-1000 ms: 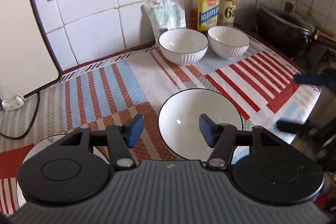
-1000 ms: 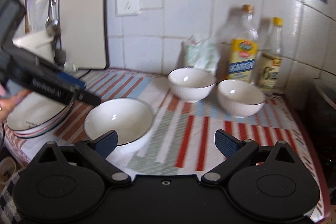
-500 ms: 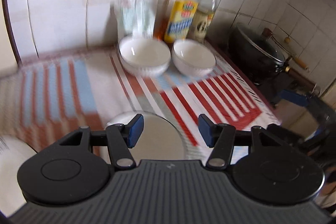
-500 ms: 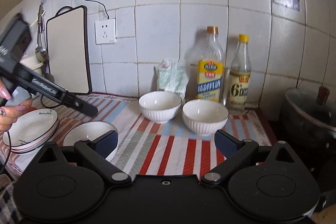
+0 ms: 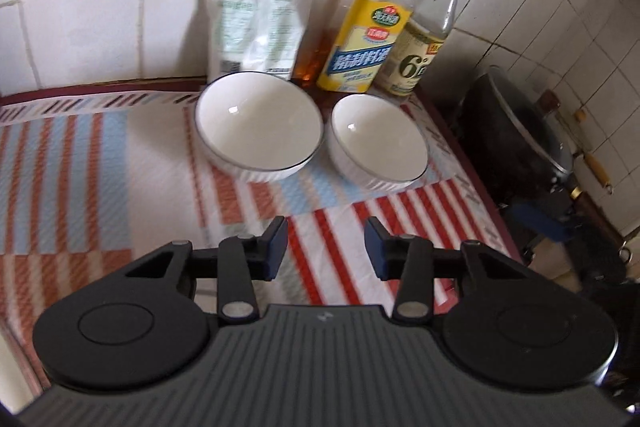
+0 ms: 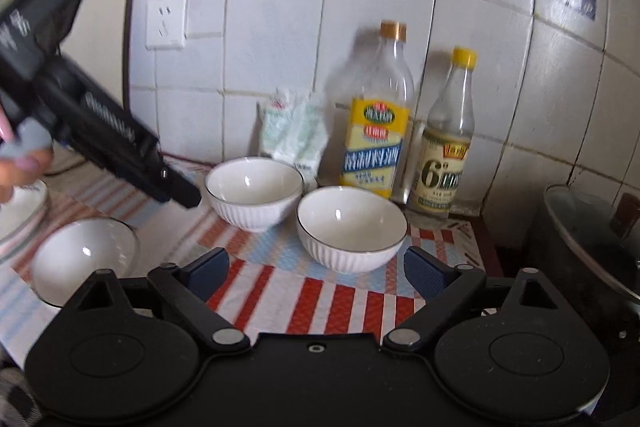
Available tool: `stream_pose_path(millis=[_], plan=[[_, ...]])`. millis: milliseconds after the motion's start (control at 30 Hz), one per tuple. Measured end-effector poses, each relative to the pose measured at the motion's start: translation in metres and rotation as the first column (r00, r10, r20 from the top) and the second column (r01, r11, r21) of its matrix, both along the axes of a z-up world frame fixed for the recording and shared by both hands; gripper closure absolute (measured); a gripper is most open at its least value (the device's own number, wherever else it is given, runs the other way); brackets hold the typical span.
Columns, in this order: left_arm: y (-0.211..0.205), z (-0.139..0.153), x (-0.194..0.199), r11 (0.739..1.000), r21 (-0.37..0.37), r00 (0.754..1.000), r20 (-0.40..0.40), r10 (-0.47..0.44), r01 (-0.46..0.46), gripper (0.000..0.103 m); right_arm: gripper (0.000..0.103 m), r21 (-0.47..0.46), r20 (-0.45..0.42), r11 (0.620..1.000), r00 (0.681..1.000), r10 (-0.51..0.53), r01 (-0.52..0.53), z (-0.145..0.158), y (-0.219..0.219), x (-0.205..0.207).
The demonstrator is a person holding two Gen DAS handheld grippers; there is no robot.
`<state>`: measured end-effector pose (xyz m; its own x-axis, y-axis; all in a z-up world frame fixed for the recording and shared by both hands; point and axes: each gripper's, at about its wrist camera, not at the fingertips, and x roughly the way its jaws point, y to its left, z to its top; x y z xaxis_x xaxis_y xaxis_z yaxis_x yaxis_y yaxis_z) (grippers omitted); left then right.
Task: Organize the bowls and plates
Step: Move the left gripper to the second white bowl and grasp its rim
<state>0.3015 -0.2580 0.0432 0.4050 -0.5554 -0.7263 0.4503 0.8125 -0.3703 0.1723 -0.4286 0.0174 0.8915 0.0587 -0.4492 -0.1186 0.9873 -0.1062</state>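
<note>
Two white ribbed bowls stand side by side near the wall: the left bowl (image 5: 259, 131) (image 6: 254, 191) and the right bowl (image 5: 378, 147) (image 6: 351, 227). My left gripper (image 5: 326, 245) hovers over the striped cloth in front of them, its jaws closing with nothing between them. In the right wrist view the left gripper (image 6: 180, 191) points at the left bowl's near side. My right gripper (image 6: 316, 273) is open wide just in front of the right bowl, holding nothing. A wide shallow bowl (image 6: 82, 259) and stacked plates (image 6: 22, 215) sit at the left.
Behind the bowls stand an oil bottle (image 5: 368, 39), a vinegar bottle (image 5: 424, 55) and a white packet (image 5: 256, 23) against the tiled wall. A dark lidded wok (image 5: 520, 139) is at the right. A cutting board (image 6: 108, 39) and a socket (image 6: 166, 23) are on the left wall.
My left gripper has left the wide bowl and swung toward the two ribbed bowls, its jaws narrowing. My right gripper has come closer to the right ribbed bowl.
</note>
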Motion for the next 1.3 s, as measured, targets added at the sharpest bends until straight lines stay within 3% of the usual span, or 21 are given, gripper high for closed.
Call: stream_pose_path(millis=[100, 167, 233, 333, 767, 1133, 1300], plan=[[-0.017, -0.010, 0.008, 1.000, 0.009, 0.999, -0.035, 0.028, -0.028, 0.062, 0.002, 0.010, -0.013, 1.000, 1.000, 0.007, -0.006, -0.011, -0.003, 0.017], [-0.027, -0.019, 0.009, 0.994, 0.063, 0.994, -0.057, 0.090, -0.086, 0.065, 0.001, 0.025, -0.032, 1.000, 0.999, 0.014, -0.013, -0.020, -0.006, 0.027], [-0.034, -0.025, 0.011, 0.997, 0.026, 0.995, -0.062, 0.079, -0.078, 0.065, 0.001, 0.030, -0.041, 0.999, 0.999, 0.024, -0.022, -0.028, -0.006, 0.036], [-0.047, -0.029, 0.014, 0.995, 0.039, 0.996, -0.034, 0.088, -0.087, 0.065, 0.001, -0.017, -0.053, 0.999, 0.998, 0.027, -0.028, -0.039, -0.003, 0.047], [-0.073, -0.043, 0.038, 0.985, -0.088, 0.986, -0.087, 0.143, -0.151, 0.062, 0.001, -0.024, -0.100, 0.999, 0.995, -0.029, 0.027, -0.059, -0.013, 0.097], [-0.085, -0.066, 0.073, 0.952, -0.050, 0.943, -0.160, 0.292, -0.303, 0.066, 0.001, 0.004, -0.136, 1.000, 0.990, -0.025, 0.026, -0.065, -0.018, 0.124], [-0.080, -0.070, 0.082, 0.952, -0.073, 0.938, -0.206, 0.277, -0.297, 0.067, 0.001, 0.016, -0.100, 0.998, 0.994, -0.053, 0.054, -0.064, -0.023, 0.125]])
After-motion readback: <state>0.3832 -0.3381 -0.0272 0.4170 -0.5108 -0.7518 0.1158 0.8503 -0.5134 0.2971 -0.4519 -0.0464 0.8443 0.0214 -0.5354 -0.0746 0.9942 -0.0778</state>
